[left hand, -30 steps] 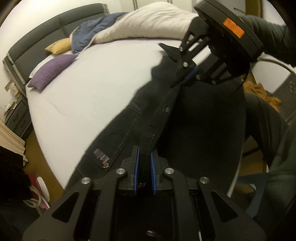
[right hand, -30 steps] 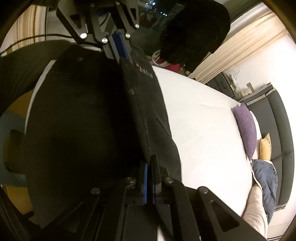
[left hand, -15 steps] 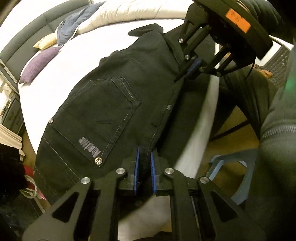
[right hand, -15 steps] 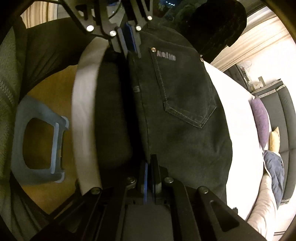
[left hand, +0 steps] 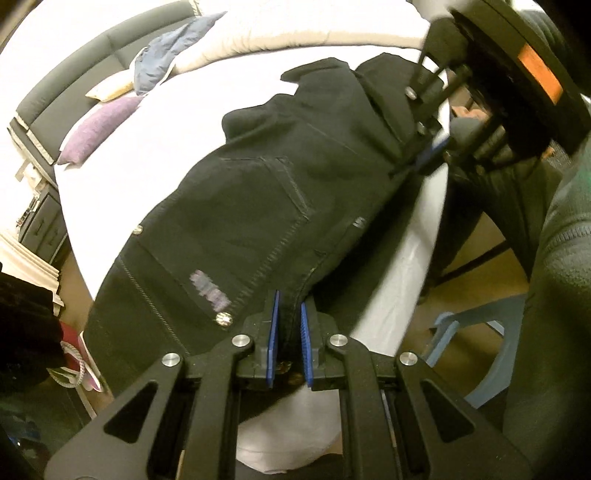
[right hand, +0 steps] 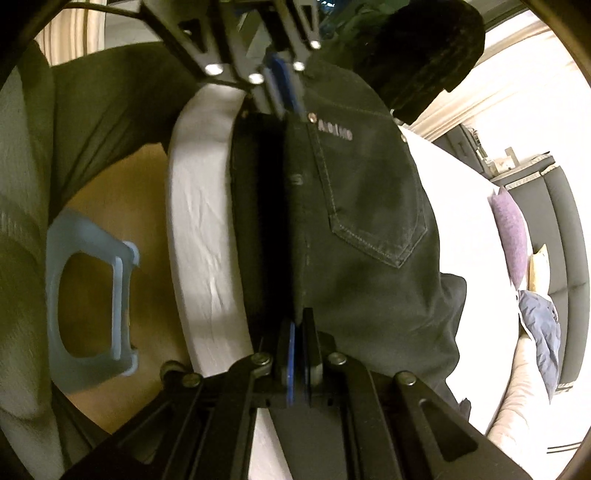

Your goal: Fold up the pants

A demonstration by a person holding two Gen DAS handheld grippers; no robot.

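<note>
The black pants point(left hand: 266, 206) lie on the white bed point(left hand: 155, 158) along its near edge, back side up, with one long fold line running parallel to that edge. A patch pocket with pale contrast stitching faces up, a small light logo sits near its top corner, and metal rivets mark the pocket corners. The denim looks dark and matte, slightly bunched where the far end of the cloth rumples toward the middle of the mattress. In the right wrist view the folded thickness shows as a deep black crease beside the pocket panel point(right hand: 369, 192).

The left gripper point(left hand: 289, 332) has its blue-padded jaws drawn narrow and pinching the waistband edge at the fold. The right gripper point(right hand: 297, 354) is likewise closed tight on the same folded edge further along, so the cloth stretches taut between the two tools.

At the far side of the bed a purple pillow point(left hand: 99, 129) rests near the dark headboard point(left hand: 85, 74), with a blue garment point(left hand: 166, 55) and a cream blanket point(left hand: 295, 33) beside it. A pale blue plastic stool point(right hand: 88, 295) stands on the floor just off the bed's near edge.
</note>
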